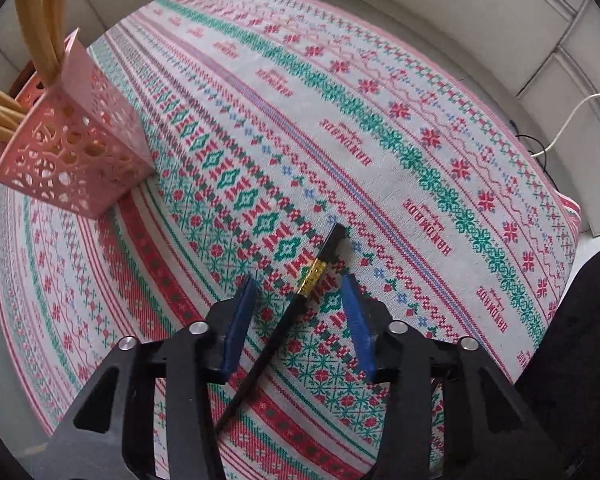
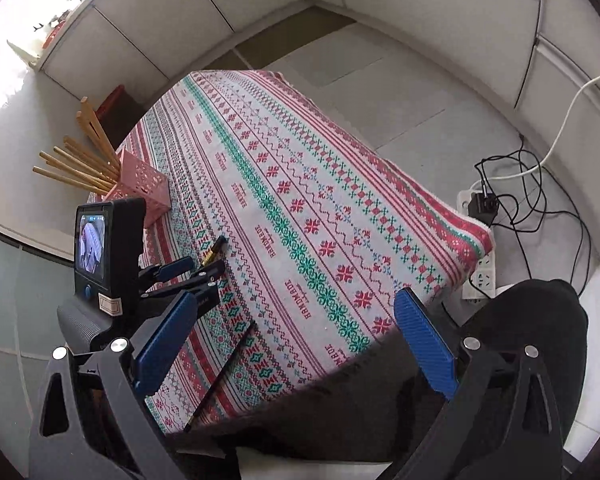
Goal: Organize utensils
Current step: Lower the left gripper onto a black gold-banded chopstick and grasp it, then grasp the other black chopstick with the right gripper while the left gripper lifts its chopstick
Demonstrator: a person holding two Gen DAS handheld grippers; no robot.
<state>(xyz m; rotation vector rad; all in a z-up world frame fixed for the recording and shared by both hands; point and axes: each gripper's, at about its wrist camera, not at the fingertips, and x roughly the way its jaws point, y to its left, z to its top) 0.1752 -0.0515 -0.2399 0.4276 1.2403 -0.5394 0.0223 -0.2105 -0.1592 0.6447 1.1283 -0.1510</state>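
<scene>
A black chopstick with a gold band (image 1: 296,304) lies on the patterned tablecloth (image 1: 340,140). My left gripper (image 1: 300,292) is open, its blue pads on either side of the chopstick just below the gold band, close above the cloth. A pink perforated holder (image 1: 76,160) with several wooden chopsticks (image 1: 48,12) stands at the far left. In the right wrist view the left gripper (image 2: 198,270) straddles the black chopstick (image 2: 220,376), and the pink holder (image 2: 144,188) stands behind it. My right gripper (image 2: 296,344) is open and empty, above the table's near edge.
A power strip (image 2: 480,276) with black cables and a white cord lies on the floor to the right of the table. White wall panels surround the table. A dark-clothed leg (image 2: 532,320) is at the near right.
</scene>
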